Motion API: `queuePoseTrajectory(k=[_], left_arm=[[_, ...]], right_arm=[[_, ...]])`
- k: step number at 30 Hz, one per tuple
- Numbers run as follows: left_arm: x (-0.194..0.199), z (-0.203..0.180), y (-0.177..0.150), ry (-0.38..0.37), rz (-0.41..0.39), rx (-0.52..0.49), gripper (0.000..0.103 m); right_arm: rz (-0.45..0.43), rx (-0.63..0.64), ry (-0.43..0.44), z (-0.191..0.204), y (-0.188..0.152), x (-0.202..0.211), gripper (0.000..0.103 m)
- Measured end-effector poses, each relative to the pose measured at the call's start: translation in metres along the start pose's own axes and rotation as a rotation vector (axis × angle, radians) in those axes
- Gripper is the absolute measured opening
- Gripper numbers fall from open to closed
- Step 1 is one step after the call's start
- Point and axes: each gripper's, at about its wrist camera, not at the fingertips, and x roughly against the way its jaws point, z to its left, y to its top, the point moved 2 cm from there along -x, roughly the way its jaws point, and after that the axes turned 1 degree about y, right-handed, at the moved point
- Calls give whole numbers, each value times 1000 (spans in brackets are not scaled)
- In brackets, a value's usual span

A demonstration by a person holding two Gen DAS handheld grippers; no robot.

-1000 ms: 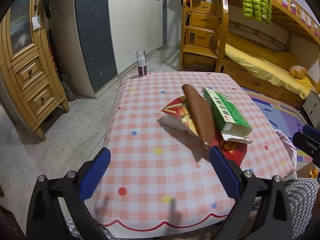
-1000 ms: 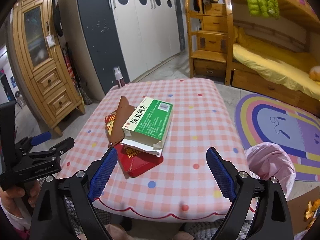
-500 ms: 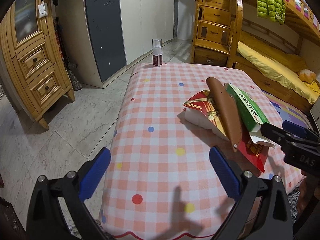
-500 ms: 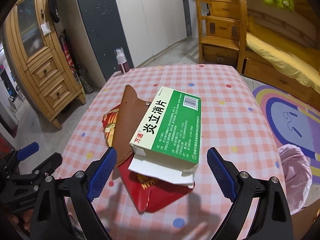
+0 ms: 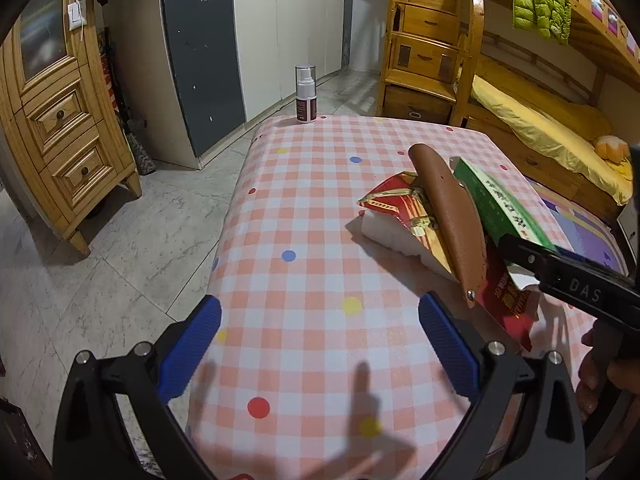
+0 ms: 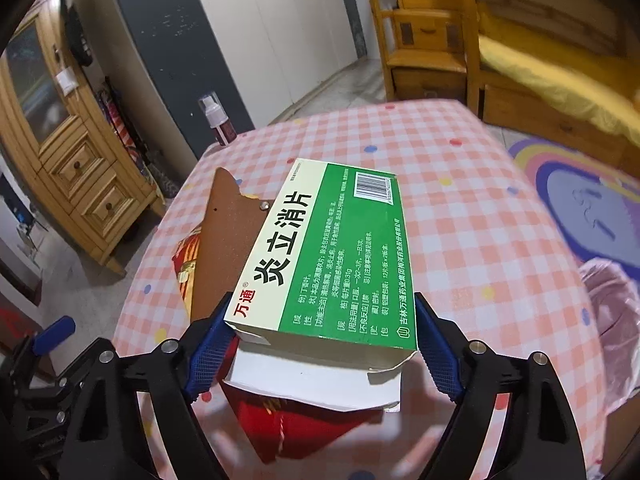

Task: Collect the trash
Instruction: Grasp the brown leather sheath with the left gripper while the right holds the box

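A green and white medicine box [image 6: 332, 256] lies on top of a pile on the pink checked table [image 6: 460, 208]. Under it are a brown leather sheath [image 6: 218, 240] and a red carton [image 6: 296, 428]. My right gripper [image 6: 320, 344] is open, with its blue pads on either side of the box's near end; I cannot tell if they touch it. In the left wrist view the pile shows as the green box [image 5: 496, 204], the sheath [image 5: 448, 216] and the red carton [image 5: 404, 208]. My left gripper [image 5: 320, 344] is open and empty above the table's near left part.
A spray bottle [image 5: 306, 94] stands at the table's far corner. A pink bag-lined bin [image 6: 612, 320] sits beside the table on the right. A wooden cabinet [image 5: 60, 120] stands left, a bunk bed [image 5: 540, 120] at the back right.
My right gripper has moved forward until its open fingers straddle the green box's near end. My left gripper has drifted slightly closer to the table, staying open.
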Motion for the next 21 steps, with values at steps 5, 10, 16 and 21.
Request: queuePoseTrajectory(k=[5, 10, 16, 21], left_arm=[[5, -15, -1, -39, -5, -27, 96], [4, -42, 3, -91, -19, -62, 92], [-14, -75, 15, -111, -28, -126, 70], [-37, -102, 29, -64, -11, -175, 70]], right_arm=[[-76, 106, -76, -3, 0, 40, 81], [-110, 90, -95, -28, -3, 68, 82], [-130, 74, -119, -45, -8, 77, 82], [-132, 52, -113, -52, -10, 79, 82]])
